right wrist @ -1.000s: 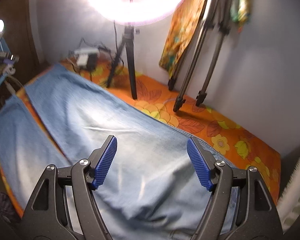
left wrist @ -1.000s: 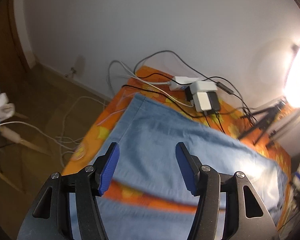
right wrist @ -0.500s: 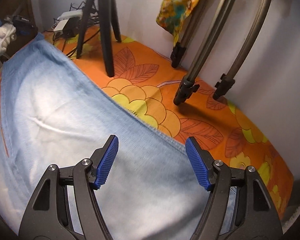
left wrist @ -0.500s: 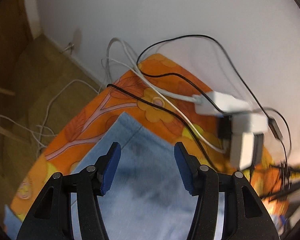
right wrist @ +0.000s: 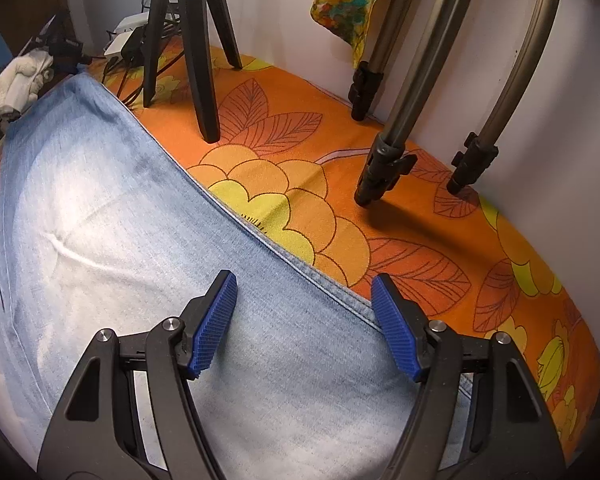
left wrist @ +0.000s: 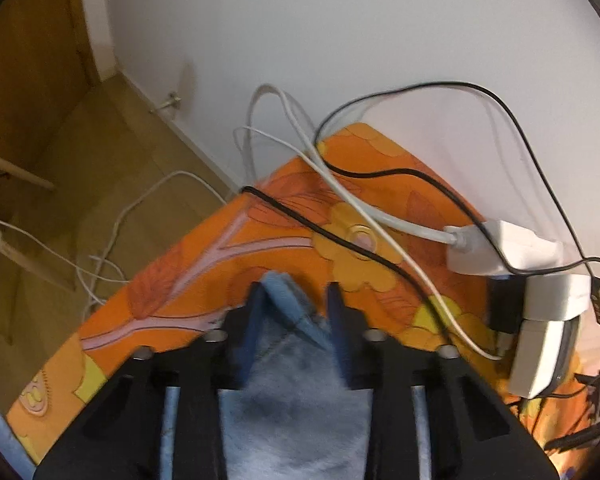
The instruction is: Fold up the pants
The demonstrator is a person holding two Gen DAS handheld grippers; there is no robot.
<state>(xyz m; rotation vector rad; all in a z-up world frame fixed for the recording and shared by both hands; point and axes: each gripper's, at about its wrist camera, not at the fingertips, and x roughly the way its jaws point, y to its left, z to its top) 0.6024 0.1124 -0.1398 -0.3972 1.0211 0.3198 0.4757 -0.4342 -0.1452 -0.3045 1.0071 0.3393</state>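
Light blue denim pants (right wrist: 112, 232) lie spread on an orange flowered cloth (right wrist: 380, 216). In the left wrist view my left gripper (left wrist: 296, 304) has its jaws narrowed around the hem corner of a pant leg (left wrist: 288, 296), which bunches up between the blue pads. The frame is blurred, so I cannot tell how firmly the pads press the cloth. My right gripper (right wrist: 304, 304) is open, low over the upper part of the pants, straddling the outer side seam (right wrist: 340, 292). A gloved hand (right wrist: 18, 80) with the left gripper shows at the far hem.
White and black cables (left wrist: 340, 184) and a white power strip with adapters (left wrist: 512, 252) lie on the cloth corner (left wrist: 188, 276) by the hem. Black tripod legs (right wrist: 204, 80) and grey stand legs (right wrist: 388, 160) stand on the cloth along the white wall (left wrist: 340, 40). Wooden floor lies left.
My left gripper has moved down onto the pant-leg hem corner and its jaws have narrowed around it. My right gripper has lowered further toward the side seam and stays open.
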